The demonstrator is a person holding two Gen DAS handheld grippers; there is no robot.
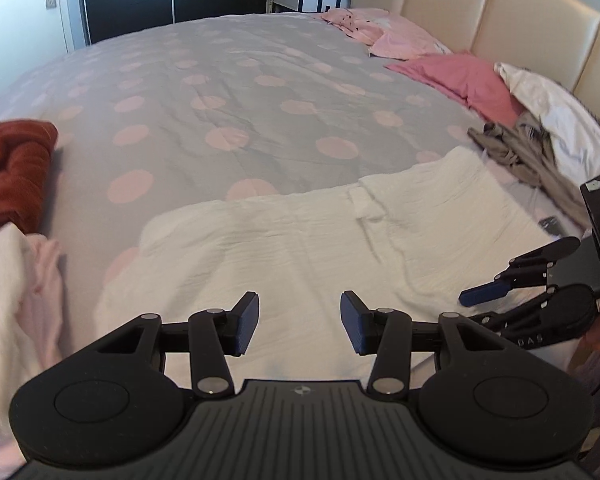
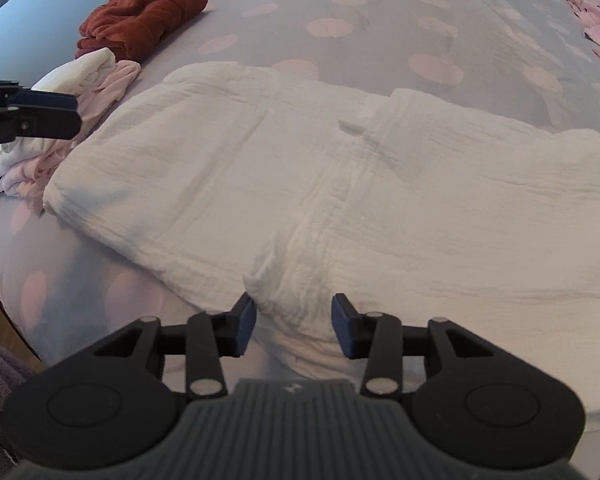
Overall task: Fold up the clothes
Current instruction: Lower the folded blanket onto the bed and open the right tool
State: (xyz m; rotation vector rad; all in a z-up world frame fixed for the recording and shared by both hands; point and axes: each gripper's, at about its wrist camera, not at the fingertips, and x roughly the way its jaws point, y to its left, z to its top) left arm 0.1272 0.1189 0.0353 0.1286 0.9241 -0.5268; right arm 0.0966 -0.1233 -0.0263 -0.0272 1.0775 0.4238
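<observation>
Jaws open on both grippers above the white garment (image 2: 340, 184), whose right end runs out of frame

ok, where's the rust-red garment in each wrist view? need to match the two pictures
Left wrist: the rust-red garment sits at the left edge, mid-height, just above the pale pink and white pile.
Right wrist: it lies top left, again just behind that pile.
Shared landmark: the white garment spread on the polka-dot duvet, centre of both views.
</observation>
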